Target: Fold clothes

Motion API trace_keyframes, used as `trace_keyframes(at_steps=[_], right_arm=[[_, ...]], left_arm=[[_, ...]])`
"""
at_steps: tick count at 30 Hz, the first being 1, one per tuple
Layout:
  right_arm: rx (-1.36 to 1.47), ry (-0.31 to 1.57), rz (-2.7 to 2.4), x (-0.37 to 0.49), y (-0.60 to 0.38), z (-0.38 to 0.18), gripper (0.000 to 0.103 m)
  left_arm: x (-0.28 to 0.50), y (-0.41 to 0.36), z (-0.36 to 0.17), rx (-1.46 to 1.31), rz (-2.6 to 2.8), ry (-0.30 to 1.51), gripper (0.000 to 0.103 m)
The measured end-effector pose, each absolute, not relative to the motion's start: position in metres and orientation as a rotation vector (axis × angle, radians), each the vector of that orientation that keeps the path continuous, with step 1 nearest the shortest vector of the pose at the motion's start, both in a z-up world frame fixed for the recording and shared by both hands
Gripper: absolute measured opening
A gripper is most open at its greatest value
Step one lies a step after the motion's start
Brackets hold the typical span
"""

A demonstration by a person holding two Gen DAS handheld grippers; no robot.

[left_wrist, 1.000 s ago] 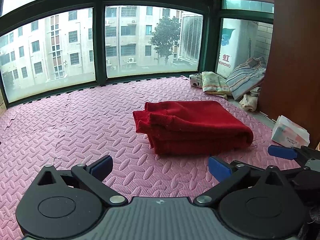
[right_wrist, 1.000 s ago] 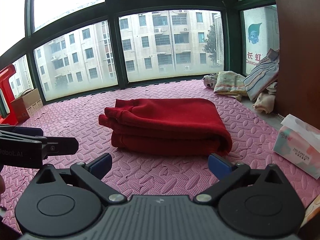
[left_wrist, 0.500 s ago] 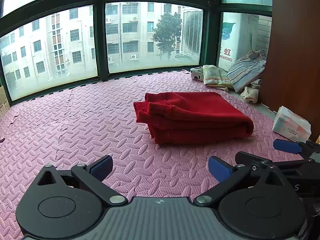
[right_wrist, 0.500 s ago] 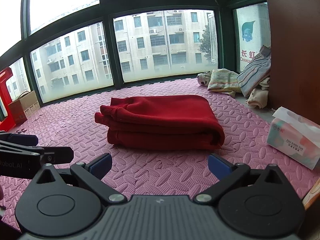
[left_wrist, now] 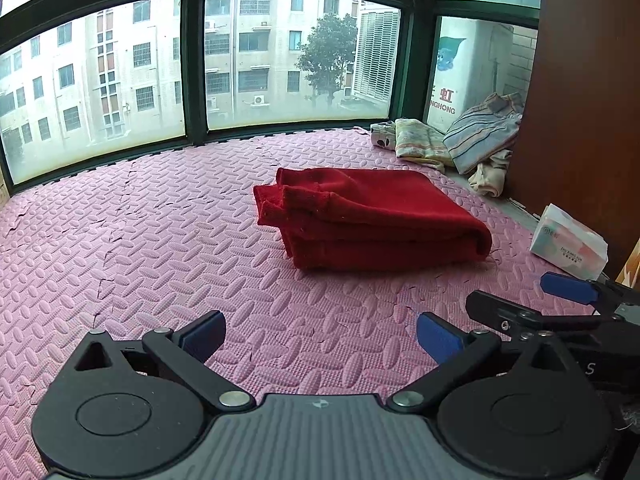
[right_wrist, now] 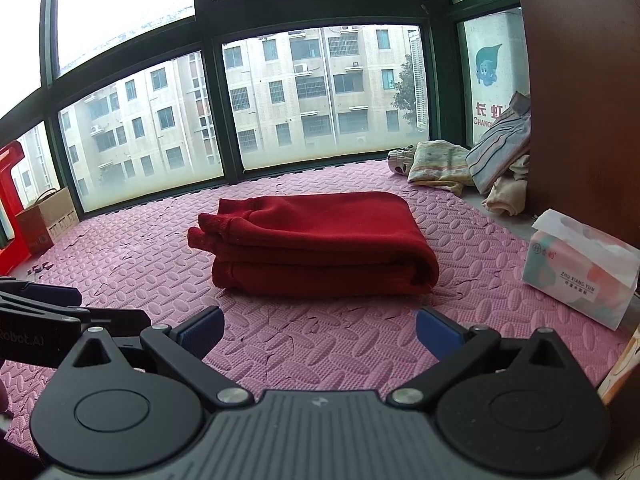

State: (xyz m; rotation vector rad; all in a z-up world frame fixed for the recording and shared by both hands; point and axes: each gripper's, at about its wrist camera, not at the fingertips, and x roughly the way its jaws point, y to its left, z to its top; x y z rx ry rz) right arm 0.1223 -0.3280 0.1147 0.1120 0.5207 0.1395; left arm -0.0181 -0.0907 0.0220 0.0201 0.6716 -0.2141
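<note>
A red garment [left_wrist: 372,216] [right_wrist: 320,244] lies folded in a thick stack on the pink foam mat [left_wrist: 140,240] [right_wrist: 320,344]. My left gripper [left_wrist: 320,336] hovers open well short of it, blue pads wide apart, nothing between them. My right gripper [right_wrist: 318,330] is likewise open and empty, a short way in front of the stack. In the left wrist view the right gripper [left_wrist: 560,300] shows at the right edge; in the right wrist view the left gripper [right_wrist: 40,308] shows at the left edge.
A pile of other clothes [left_wrist: 452,144] [right_wrist: 472,168] lies at the back right by a brown wooden panel [left_wrist: 588,100]. A tissue pack [left_wrist: 568,242] [right_wrist: 580,272] sits right of the stack. A cardboard box [right_wrist: 48,220] and a red object [right_wrist: 12,208] stand at far left. Windows line the back.
Both grippers have drawn back and risen a little from the red stack, which now looks farther off. The garment itself has not moved; both grippers stay open.
</note>
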Motion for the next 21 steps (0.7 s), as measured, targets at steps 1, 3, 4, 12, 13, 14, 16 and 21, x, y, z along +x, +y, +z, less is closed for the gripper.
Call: trace_keyframes(at_steps=[1,3,4,12,13,14,16,21], right_arm=[[0.112,0.52,0.138,0.122,-0.328,0.115,0.103],[0.116,0.52,0.136,0.122,-0.329,0.115,0.103],[0.117,0.519,0.136,0.122,-0.329,0.115,0.103],[0.115,0.53,0.132,0.123,-0.33,0.112,0.103],[0.115,0.532,0.131,0.124,-0.33,0.112,0.103],[0.115,0.533,0.129,0.124,-0.33,0.111,0.103],[0.115,0.539,0.126,0.126,-0.331,0.11,0.103],[0.117,0.553,0.121,0.13,-0.332,0.107,0.103]], left_arm=[[-0.018,-0.091,0.022,0.022,-0.209,0.674,0.103],[-0.019,-0.091,0.021,0.029,-0.201,0.677,0.103],[-0.019,-0.092,0.021,0.032,-0.2,0.678,0.103],[-0.017,-0.091,0.019,0.024,-0.209,0.693,0.103],[-0.016,-0.091,0.018,0.023,-0.21,0.696,0.103],[-0.015,-0.091,0.017,0.023,-0.209,0.7,0.103],[-0.014,-0.092,0.016,0.022,-0.208,0.706,0.103],[-0.008,-0.093,0.012,0.034,-0.203,0.726,0.103]])
